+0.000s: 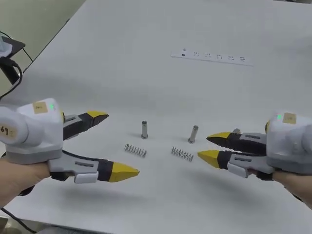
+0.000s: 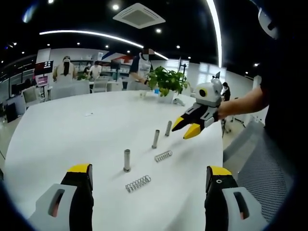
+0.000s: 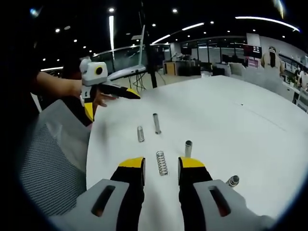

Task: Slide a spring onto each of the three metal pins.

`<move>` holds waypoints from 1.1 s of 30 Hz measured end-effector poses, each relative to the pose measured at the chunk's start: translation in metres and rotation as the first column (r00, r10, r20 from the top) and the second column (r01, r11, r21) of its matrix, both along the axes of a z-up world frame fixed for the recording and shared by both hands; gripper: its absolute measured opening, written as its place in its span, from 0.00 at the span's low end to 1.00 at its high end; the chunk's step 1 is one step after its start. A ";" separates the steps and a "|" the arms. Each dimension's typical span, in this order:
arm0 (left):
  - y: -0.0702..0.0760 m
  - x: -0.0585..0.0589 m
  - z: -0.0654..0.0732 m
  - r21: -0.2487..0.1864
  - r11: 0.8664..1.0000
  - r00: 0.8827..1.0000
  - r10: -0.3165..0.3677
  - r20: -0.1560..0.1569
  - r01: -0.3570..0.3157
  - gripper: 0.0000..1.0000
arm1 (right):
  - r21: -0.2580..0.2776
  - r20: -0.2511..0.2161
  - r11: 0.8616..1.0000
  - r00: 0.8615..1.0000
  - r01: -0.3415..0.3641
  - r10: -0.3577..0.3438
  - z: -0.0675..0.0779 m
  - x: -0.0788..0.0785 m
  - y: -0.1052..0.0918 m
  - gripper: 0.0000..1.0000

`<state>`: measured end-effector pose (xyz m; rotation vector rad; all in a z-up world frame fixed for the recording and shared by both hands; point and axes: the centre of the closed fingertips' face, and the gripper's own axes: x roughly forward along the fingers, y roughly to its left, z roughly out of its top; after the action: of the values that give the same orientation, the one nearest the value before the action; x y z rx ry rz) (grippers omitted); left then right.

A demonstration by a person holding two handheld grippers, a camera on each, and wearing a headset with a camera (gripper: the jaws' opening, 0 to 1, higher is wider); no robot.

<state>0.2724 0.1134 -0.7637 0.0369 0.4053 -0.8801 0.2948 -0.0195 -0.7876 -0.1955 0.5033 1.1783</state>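
Spring point(image 1: 182, 154) lies flat just ahead of the right gripper point(image 1: 213, 147), whose empty jaws stand narrowly apart. A second spring point(image 1: 135, 150) lies between the left gripper's point(image 1: 111, 143) wide, empty jaws. Beyond, on the white table point(image 1: 195, 29), left pin point(image 1: 144, 129) and right pin point(image 1: 193, 134) stand upright. A third pin point(image 1: 236, 131) peeks over the right gripper's jaw.

On counter point(image 1: 161, 92), L to R: left pin point(image 1: 144, 129), mid pin point(image 1: 193, 134), 3rd pin point(image 1: 236, 131), last partly behind right tongs point(image 1: 206, 147). Left spring point(image 1: 135, 150) just in front of left pin, right spring point(image 1: 182, 154) in front of mid pin. Power strip point(image 1: 212, 57) far behind.
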 end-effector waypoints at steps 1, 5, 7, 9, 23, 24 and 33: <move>0.000 -0.001 0.000 0.001 1.000 1.000 -0.002 -0.001 0.002 0.95 | -0.003 -0.011 1.000 1.000 -0.016 0.016 -0.004 -0.003 0.005 0.26; 0.000 -0.002 -0.002 0.007 1.000 1.000 -0.006 -0.003 0.006 0.95 | -0.033 -0.017 0.999 0.999 -0.035 0.035 -0.018 -0.003 0.015 0.25; 0.001 -0.002 -0.002 0.009 1.000 1.000 -0.006 -0.004 0.006 0.95 | -0.045 -0.018 0.998 0.999 -0.039 0.038 -0.022 -0.003 0.016 0.24; 0.002 -0.002 -0.002 0.012 1.000 1.000 -0.006 -0.005 0.006 0.95 | -0.057 -0.016 0.998 0.999 -0.038 0.037 -0.026 -0.002 0.018 0.22; 0.001 -0.002 0.001 0.018 1.000 1.000 -0.014 0.003 0.014 0.93 | -0.104 -0.031 0.994 0.999 -0.035 0.032 -0.045 0.006 0.026 0.19; 0.000 -0.003 0.001 0.019 1.000 1.000 -0.016 0.004 0.016 0.93 | -0.108 -0.034 0.994 0.999 -0.034 0.030 -0.046 0.006 0.027 0.19; 0.000 -0.008 0.004 0.018 1.000 1.000 -0.020 0.007 0.020 0.92 | -0.138 -0.031 0.989 0.999 -0.044 0.041 -0.059 0.003 0.025 0.18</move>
<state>0.2649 0.1131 -0.7597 0.0610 0.4072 -0.8957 0.2981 0.0051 -0.8465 -0.3110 0.6089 1.1895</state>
